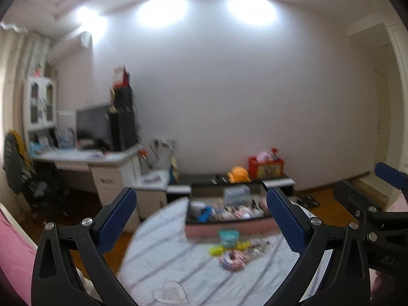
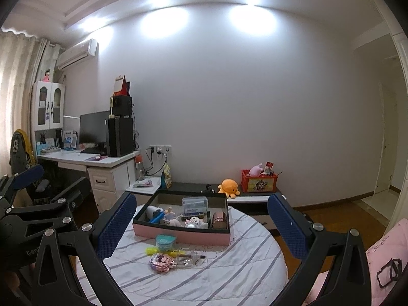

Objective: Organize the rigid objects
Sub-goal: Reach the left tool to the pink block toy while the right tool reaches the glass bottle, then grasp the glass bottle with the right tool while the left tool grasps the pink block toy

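Observation:
A pink box with a black rim [image 2: 178, 236] stands on a round table with a striped white cloth [image 2: 229, 280]; it holds several small toys, a clear case and a rose-coloured can. In front of it lie a teal round tin [image 2: 165, 241], a yellow piece [image 2: 151, 250], a pink toy [image 2: 162, 261] and a clear tube [image 2: 190, 256]. My right gripper [image 2: 201, 219] is open and empty, held above and short of the table. My left gripper [image 1: 201, 219] is open and empty; its view is blurred, with the box [image 1: 229, 225] and tin [image 1: 228, 237] ahead.
A white desk [image 2: 84, 159] with a monitor and black speaker stands at the left. A low bench [image 2: 255, 197] by the wall carries an orange plush and a red crate. Pink bedding [image 2: 387, 255] lies at the right. Wooden floor surrounds the table.

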A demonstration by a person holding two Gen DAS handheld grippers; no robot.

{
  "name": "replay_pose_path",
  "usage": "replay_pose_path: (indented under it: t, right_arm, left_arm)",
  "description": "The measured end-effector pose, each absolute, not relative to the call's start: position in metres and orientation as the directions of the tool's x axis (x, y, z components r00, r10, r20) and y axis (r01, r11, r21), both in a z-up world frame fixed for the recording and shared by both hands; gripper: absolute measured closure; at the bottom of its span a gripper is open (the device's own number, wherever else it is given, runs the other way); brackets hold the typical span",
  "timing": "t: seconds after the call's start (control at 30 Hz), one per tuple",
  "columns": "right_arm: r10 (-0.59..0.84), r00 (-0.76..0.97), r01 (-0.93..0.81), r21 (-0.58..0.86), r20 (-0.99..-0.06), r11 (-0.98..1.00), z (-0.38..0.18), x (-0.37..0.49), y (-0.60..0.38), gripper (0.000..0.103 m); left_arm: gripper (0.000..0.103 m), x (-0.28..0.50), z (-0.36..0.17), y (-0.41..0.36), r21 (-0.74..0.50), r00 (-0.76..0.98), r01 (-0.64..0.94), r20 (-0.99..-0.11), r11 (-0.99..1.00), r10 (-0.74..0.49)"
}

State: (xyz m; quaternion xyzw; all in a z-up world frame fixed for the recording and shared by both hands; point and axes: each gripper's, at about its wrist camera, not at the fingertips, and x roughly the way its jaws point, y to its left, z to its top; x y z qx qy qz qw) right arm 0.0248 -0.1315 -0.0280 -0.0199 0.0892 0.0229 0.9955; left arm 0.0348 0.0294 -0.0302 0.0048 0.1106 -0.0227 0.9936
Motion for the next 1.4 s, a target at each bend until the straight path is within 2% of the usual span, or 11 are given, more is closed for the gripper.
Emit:
replay_pose_path:
  t: [0.1, 0.2, 0.4, 0.53, 0.63, 0.97, 1.0, 1.03, 1.07, 1.2, 1.4]
  right_arm:
    - [0.04, 0.974, -0.05, -0.043, -0.223, 0.998, -0.041, 0.04, -0.131, 0.0]
    - [0.037, 0.958, -0.051, -0.044, -0.285, 0.998, -0.058, 0.059, -0.132, 0.0]
    - [0.029, 0.881, -0.059, -0.048, -0.473, 0.997, -0.117, 0.116, -0.133, 0.0]
    - [0.035, 0.792, -0.066, -0.029, -0.609, 0.997, -0.164, 0.159, -0.133, 0.0]
    - [0.055, 0.74, -0.081, -0.008, -0.671, 0.997, -0.189, 0.187, -0.132, 0.0]
    - [0.128, 0.635, -0.13, 0.059, -0.762, 0.99, -0.218, 0.247, -0.126, 0.0]
    - [0.149, 0.627, -0.132, 0.085, -0.765, 0.988, -0.22, 0.25, -0.128, 0.006]
    - [0.176, 0.618, -0.14, 0.113, -0.766, 0.984, -0.222, 0.252, -0.131, 0.02]
    - [0.191, 0.615, -0.148, 0.126, -0.765, 0.981, -0.222, 0.252, -0.133, 0.026]
    - [0.219, 0.614, -0.178, 0.138, -0.759, 0.974, -0.22, 0.249, -0.14, 0.027]
    - [0.115, 0.65, -0.109, 0.058, -0.751, 0.992, -0.216, 0.224, -0.169, 0.027]
  left_arm:
    - [0.0, 0.053, -0.046, 0.035, -0.036, 0.955, 0.076, -0.284, 0.996, -0.083]
    - [0.0, 0.07, -0.063, 0.039, -0.031, 0.941, 0.053, -0.334, 0.998, -0.061]
    - [0.0, 0.105, -0.108, 0.056, -0.007, 0.886, -0.014, -0.463, 1.0, 0.009]
    - [0.0, 0.124, -0.135, 0.062, -0.01, 0.845, -0.019, -0.534, 1.0, 0.011]
    - [0.0, 0.135, -0.152, 0.062, 0.008, 0.818, -0.012, -0.574, 1.0, 0.014]
    - [0.0, 0.156, -0.18, 0.057, 0.016, 0.766, 0.026, -0.642, 1.0, -0.01]
    - [0.0, 0.157, -0.181, 0.056, 0.017, 0.765, 0.029, -0.645, 0.999, -0.011]
    - [0.0, 0.158, -0.182, 0.054, 0.017, 0.762, 0.033, -0.647, 0.999, -0.014]
    - [0.0, 0.159, -0.183, 0.052, 0.013, 0.76, 0.038, -0.65, 0.999, -0.02]
    - [0.0, 0.164, -0.187, 0.037, -0.016, 0.743, 0.086, -0.665, 0.996, -0.074]
    - [0.0, 0.177, -0.199, 0.004, -0.037, 0.702, 0.152, -0.699, 0.988, -0.134]
